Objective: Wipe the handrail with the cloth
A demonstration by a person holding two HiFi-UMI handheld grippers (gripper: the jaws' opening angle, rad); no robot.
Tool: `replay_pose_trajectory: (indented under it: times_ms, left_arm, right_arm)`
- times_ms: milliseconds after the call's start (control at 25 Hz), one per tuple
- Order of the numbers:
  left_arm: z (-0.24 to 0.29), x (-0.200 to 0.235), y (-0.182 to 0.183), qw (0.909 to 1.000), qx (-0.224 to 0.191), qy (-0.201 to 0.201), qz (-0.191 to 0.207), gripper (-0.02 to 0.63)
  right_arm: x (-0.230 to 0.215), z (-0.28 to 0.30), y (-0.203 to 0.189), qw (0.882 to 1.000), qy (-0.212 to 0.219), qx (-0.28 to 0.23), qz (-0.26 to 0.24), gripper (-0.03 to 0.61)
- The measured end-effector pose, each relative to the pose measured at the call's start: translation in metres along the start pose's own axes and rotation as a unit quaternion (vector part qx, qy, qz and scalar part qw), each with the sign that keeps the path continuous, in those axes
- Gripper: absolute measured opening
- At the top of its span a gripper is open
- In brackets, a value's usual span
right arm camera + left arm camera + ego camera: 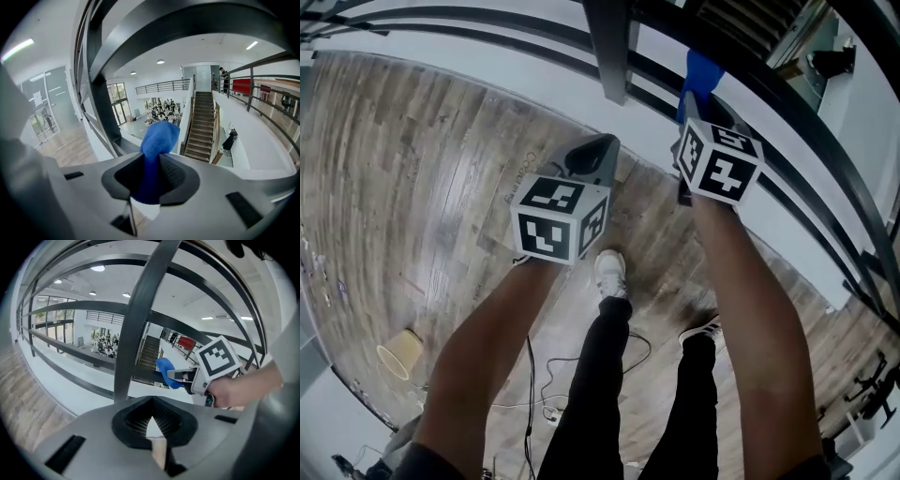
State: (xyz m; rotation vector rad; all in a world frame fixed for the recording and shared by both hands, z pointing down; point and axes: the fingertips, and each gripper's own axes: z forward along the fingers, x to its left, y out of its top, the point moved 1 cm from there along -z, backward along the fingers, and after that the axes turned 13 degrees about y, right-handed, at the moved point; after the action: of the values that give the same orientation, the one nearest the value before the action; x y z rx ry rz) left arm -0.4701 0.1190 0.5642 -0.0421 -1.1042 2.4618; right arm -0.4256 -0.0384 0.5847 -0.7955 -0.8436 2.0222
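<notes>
The blue cloth (159, 136) sits pinched in the right gripper (154, 171) at frame centre. The dark handrail (187, 26) arches lengthwise across the upper frame above it, apparently untouched. The left gripper (151, 420), pressed together and empty, looks farther off.

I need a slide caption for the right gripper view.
Right gripper holds a blue cloth near the dark railing.

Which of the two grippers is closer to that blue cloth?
Right. The right gripper is clamped on the blue cloth by the railing; the left gripper hangs empty to its left, not touching it.
</notes>
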Motion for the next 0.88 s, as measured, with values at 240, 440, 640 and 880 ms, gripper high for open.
replay_pose_trajectory:
  times_ms: [240,440,640,880]
  left_arm:
    - [0.012,-0.046,-0.007,0.9997,0.004,-0.004,0.025,0.003]
    - [0.019,-0.096,-0.013,0.9988,0.011,-0.022,0.043,0.003]
    - [0.023,-0.156,-0.011,0.9965,0.014,-0.044,0.069,0.003]
    - [0.024,-0.226,-0.01,0.9925,0.009,-0.065,0.103,0.003]
  right_arm:
    - [-0.042,-0.039,-0.019,1.0,-0.013,-0.004,0.007,0.1]
    - [-0.085,-0.078,-0.037,0.999,-0.028,0.013,0.034,0.1]
    - [-0.129,-0.119,-0.054,0.998,-0.02,0.032,0.056,0.1]
    - [-0.188,-0.178,-0.076,0.996,-0.056,0.018,0.073,0.1]
